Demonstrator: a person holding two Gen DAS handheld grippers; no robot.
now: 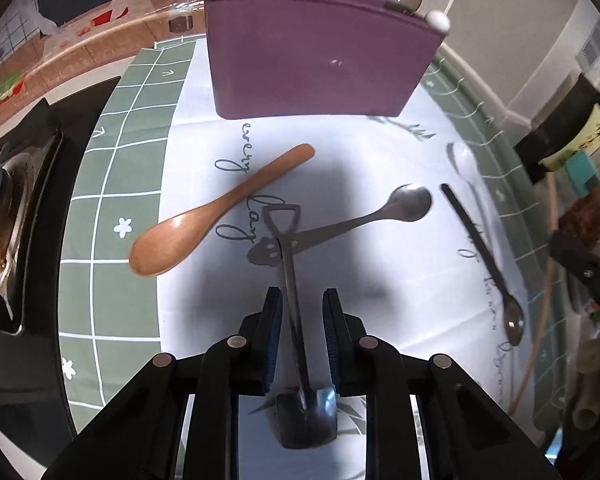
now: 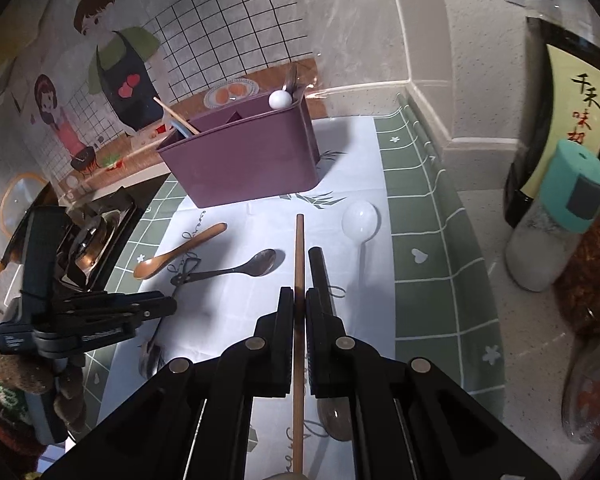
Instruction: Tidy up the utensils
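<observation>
A purple utensil holder (image 1: 320, 52) (image 2: 252, 160) stands at the back of the cloth with several utensils in it. My left gripper (image 1: 303, 308) (image 2: 170, 305) points down over a shovel-shaped metal spoon (image 1: 293, 288). The spoon's handle lies between the pads with a gap on each side, so the gripper is open. My right gripper (image 2: 299, 294) is shut on a thin wooden stick (image 2: 299, 248) (image 1: 548, 240), lifted off the cloth. A wooden spoon (image 1: 220, 208) (image 2: 180, 252), a metal spoon (image 1: 380, 216) (image 2: 240, 270), a black-handled spoon (image 1: 480, 256) (image 2: 320, 280) and a clear spoon (image 2: 360, 220) lie loose.
A gas stove (image 1: 4, 208) (image 2: 88, 248) borders the green-checked tablecloth (image 1: 120, 160) on the left. To the right stand a dark sauce bottle (image 2: 568, 100), a teal-capped shaker (image 2: 560, 220) and jars. A tiled wall with a poster rises behind the holder.
</observation>
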